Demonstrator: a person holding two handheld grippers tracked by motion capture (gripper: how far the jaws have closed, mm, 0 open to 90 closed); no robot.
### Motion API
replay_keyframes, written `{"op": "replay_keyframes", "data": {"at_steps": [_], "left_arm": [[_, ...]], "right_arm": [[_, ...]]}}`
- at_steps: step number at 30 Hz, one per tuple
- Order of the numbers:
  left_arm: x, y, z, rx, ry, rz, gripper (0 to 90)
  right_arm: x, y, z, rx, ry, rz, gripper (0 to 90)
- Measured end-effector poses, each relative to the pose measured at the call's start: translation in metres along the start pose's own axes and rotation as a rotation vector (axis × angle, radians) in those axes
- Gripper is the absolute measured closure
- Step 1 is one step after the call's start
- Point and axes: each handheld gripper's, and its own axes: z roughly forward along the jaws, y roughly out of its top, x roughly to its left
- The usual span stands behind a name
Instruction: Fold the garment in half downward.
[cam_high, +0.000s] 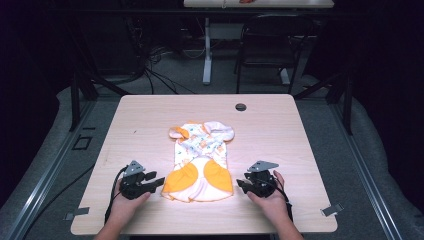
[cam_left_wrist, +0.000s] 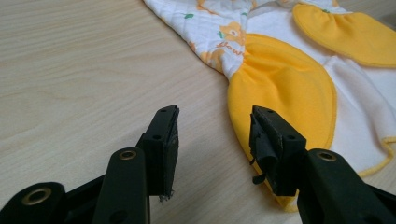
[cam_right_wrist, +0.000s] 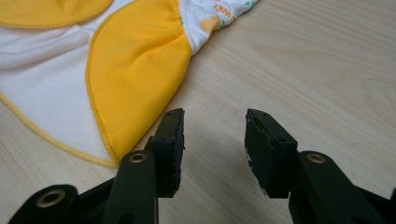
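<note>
A baby garment (cam_high: 202, 161) lay flat mid-counter (cam_high: 150, 120). The left gripper (cam_high: 159, 182) and right gripper (cam_high: 240, 185) rested at its near corners, fingers (cam_left_wrist: 164, 140) apart and holding nothing.

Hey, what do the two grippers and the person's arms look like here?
Both grippers are black. The left gripper and right gripper each carry a grey three-cornered plate on top, and a black cable trails from each. Close up, the left gripper and right gripper have two flat, blocky black jaws with brass-coloured rivets at the joints and small screw holes; the pad edges look frayed. The forearms are bare, with no sleeves.
</note>
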Motion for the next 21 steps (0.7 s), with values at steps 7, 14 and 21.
{"op": "replay_keyframes", "data": {"at_steps": [7, 14, 21], "left_arm": [[-0.003, 0.004, -0.001, -0.018, 0.006, 0.016, 52.3], [-0.002, 0.019, 0.014, 0.008, 0.014, 0.022, 59.2], [0.002, 0.036, 0.033, 0.028, 0.008, -0.003, 83.0]], "right_arm": [[0.005, 0.000, 0.001, 0.008, -0.006, -0.036, 56.8], [0.009, 0.019, 0.009, 0.013, -0.021, -0.034, 63.8], [0.003, 0.038, 0.030, 0.030, -0.014, -0.013, 85.7]]}}
